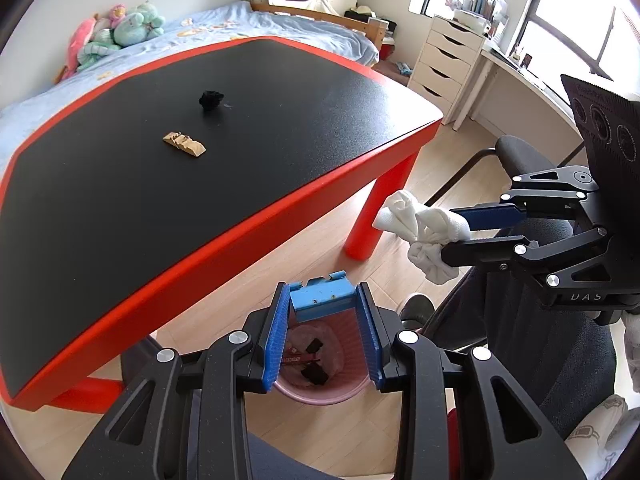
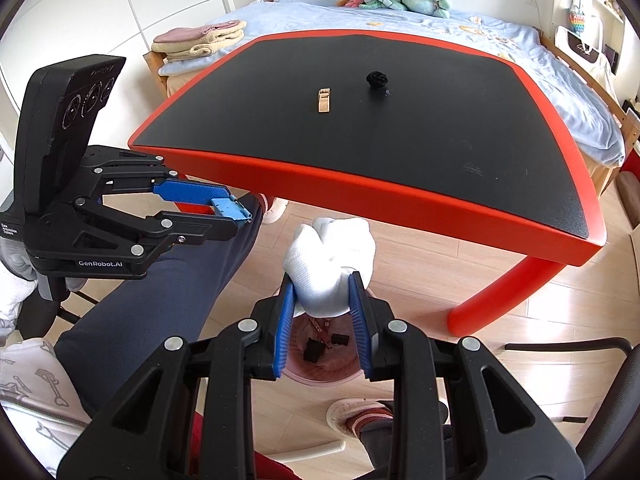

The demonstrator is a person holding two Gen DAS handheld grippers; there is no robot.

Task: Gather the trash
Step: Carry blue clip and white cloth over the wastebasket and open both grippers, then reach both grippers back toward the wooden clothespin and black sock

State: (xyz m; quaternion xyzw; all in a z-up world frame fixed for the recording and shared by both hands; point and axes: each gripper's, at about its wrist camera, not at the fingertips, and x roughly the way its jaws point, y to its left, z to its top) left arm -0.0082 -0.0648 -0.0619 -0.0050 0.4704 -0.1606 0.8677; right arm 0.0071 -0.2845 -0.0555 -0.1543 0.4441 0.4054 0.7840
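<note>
My left gripper [image 1: 322, 292] is shut on a small flat blue scrap [image 1: 322, 302] and hangs over a pink waste basket [image 1: 320, 396] on the floor. Dark bits and a wrapper lie inside the basket. My right gripper [image 2: 322, 284] is shut on a crumpled white wad [image 2: 330, 256], also above the basket [image 2: 320, 378]. Each wrist view shows the other gripper: the right gripper [image 1: 448, 234] with the wad [image 1: 412, 228], and the left gripper [image 2: 234, 210] with the scrap [image 2: 230, 208]. On the table [image 1: 240, 240] lie a beige wooden piece [image 1: 184, 145] and a black crumpled lump [image 1: 211, 99].
The black-topped table with a red rim [image 2: 360, 192] and red legs stands just beyond the basket. A person's trouser legs [image 2: 168, 280] and shoes are beside the basket, with a black office chair [image 1: 520, 152] to the right. A bed [image 2: 400, 20] and a white drawer unit [image 1: 444, 64] stand behind.
</note>
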